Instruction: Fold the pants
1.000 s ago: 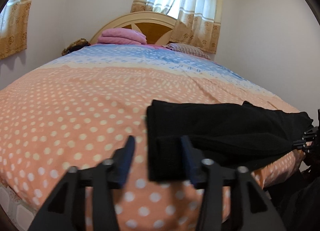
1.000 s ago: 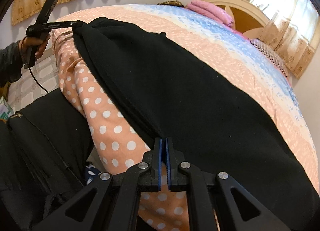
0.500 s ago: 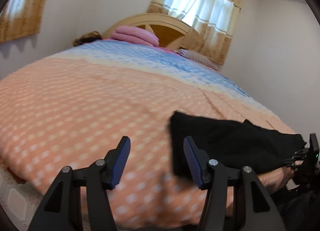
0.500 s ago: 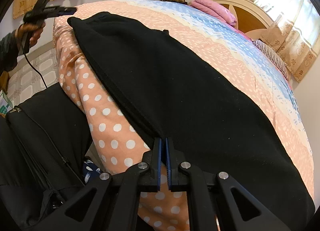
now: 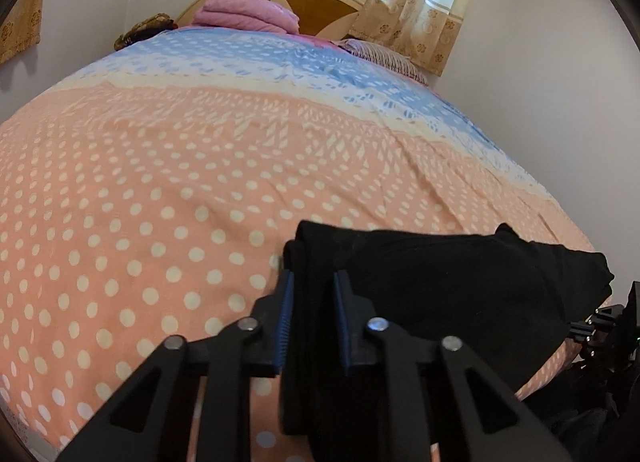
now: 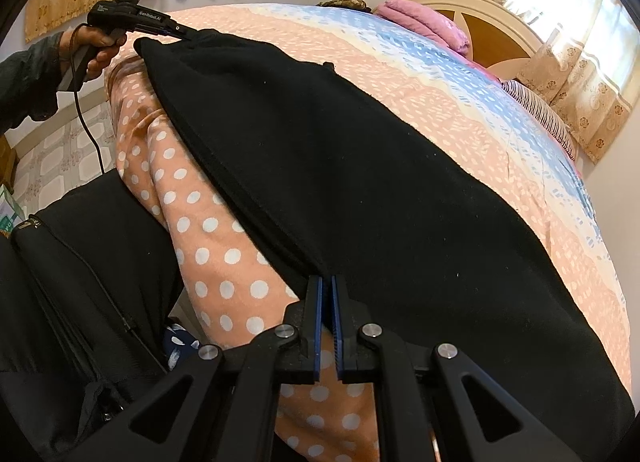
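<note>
Left wrist: pants [image 5: 440,282] along bed [image 5: 160,182] lower-right edge, open bedspread upper left; left gripper [image 5: 312,294] closing on pants corner; right gripper [image 6: 326,294] clamped on pants hem.

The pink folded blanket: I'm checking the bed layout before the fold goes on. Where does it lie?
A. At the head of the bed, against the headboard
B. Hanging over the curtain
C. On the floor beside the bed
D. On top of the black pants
A: the pink folded blanket rests at the far end of the bedspread, right in front of the headboard, well away from the black pants.
</note>
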`<state>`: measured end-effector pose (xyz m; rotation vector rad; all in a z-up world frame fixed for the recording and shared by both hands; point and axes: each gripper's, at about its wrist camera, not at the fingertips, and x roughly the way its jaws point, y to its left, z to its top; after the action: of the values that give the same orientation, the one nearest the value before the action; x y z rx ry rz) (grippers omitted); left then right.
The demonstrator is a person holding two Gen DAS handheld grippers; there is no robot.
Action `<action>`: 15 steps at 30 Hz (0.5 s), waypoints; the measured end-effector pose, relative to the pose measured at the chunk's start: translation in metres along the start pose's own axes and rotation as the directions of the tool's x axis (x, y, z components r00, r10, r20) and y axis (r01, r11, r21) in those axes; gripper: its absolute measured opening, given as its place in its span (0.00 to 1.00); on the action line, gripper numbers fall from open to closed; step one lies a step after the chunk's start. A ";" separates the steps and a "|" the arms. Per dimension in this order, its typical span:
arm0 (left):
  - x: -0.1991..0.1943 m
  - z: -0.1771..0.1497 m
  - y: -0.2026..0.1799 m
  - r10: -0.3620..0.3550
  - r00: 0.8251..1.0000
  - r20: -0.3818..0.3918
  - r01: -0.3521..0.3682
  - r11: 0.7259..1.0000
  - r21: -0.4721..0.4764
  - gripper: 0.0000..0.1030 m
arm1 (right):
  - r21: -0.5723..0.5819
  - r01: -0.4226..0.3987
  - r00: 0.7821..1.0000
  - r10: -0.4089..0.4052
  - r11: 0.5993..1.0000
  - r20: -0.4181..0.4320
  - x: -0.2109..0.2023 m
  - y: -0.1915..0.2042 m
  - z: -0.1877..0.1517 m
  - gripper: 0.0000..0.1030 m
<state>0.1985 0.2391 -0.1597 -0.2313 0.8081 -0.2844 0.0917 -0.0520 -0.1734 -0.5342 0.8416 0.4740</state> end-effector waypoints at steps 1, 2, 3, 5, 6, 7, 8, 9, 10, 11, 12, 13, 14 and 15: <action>0.000 0.002 0.001 -0.016 1.000 -0.001 0.016 1.000 -0.005 0.09 | 0.001 0.000 1.000 0.000 1.000 0.001 0.000 0.000 0.000 0.05; -0.002 0.003 0.002 -0.041 0.999 0.004 0.041 0.999 -0.018 0.09 | 0.003 0.000 1.000 0.000 1.000 0.002 -0.001 0.000 -0.001 0.05; -0.003 0.005 0.003 -0.051 0.999 0.008 0.052 0.998 -0.024 0.08 | 0.005 0.001 1.000 -0.001 1.000 0.004 -0.001 -0.001 -0.001 0.05; -0.007 0.008 0.003 -0.068 0.997 0.023 0.069 0.997 -0.030 0.08 | 0.011 0.002 1.000 -0.002 1.000 0.007 -0.003 -0.001 -0.002 0.05; -0.008 0.009 0.003 -0.074 0.997 0.033 0.075 0.997 -0.035 0.08 | 0.012 0.003 1.000 -0.003 1.000 0.007 -0.003 -0.001 -0.002 0.05; -0.010 0.012 0.004 -0.093 0.994 0.050 0.095 0.994 -0.049 0.08 | 0.010 0.004 1.000 -0.004 1.000 0.007 -0.003 -0.002 -0.002 0.05; -0.012 0.015 0.004 -0.107 0.992 0.067 0.111 0.992 -0.061 0.08 | 0.009 0.005 1.000 -0.005 1.000 0.007 -0.003 -0.001 -0.002 0.05; -0.014 0.019 0.003 -0.120 0.989 0.085 0.126 0.990 -0.067 0.08 | 0.008 0.006 1.000 -0.006 1.000 0.006 -0.003 -0.002 -0.002 0.05; -0.017 0.022 0.003 -0.132 0.986 0.106 0.140 0.988 -0.069 0.08 | 0.008 0.007 1.000 -0.007 1.000 0.006 -0.004 -0.001 -0.002 0.05; -0.020 0.026 0.001 -0.136 0.982 0.128 0.145 0.987 -0.062 0.08 | 0.008 0.007 1.000 -0.007 1.000 0.006 -0.004 -0.001 -0.001 0.05; -0.020 0.028 0.000 -0.135 0.982 0.135 0.143 0.988 -0.057 0.08 | 0.010 0.007 1.000 -0.007 1.000 0.007 -0.004 -0.001 -0.001 0.05; -0.018 0.030 -0.001 -0.133 0.981 0.139 0.142 0.989 -0.051 0.08 | 0.013 0.006 1.000 -0.007 1.000 0.008 -0.005 -0.002 -0.001 0.05; -0.015 0.031 -0.001 -0.128 0.982 0.138 0.135 0.990 -0.048 0.08 | 0.015 0.006 1.000 -0.006 1.000 0.008 -0.005 -0.002 -0.001 0.05; -0.010 0.031 0.000 -0.110 0.985 0.130 0.116 0.992 -0.040 0.08 | 0.017 0.006 1.000 -0.006 1.000 0.009 -0.005 -0.002 -0.001 0.05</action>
<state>0.2147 0.2454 -0.1323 -0.3376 0.6768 -0.3536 0.0897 -0.0553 -0.1695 -0.5190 0.8347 0.4632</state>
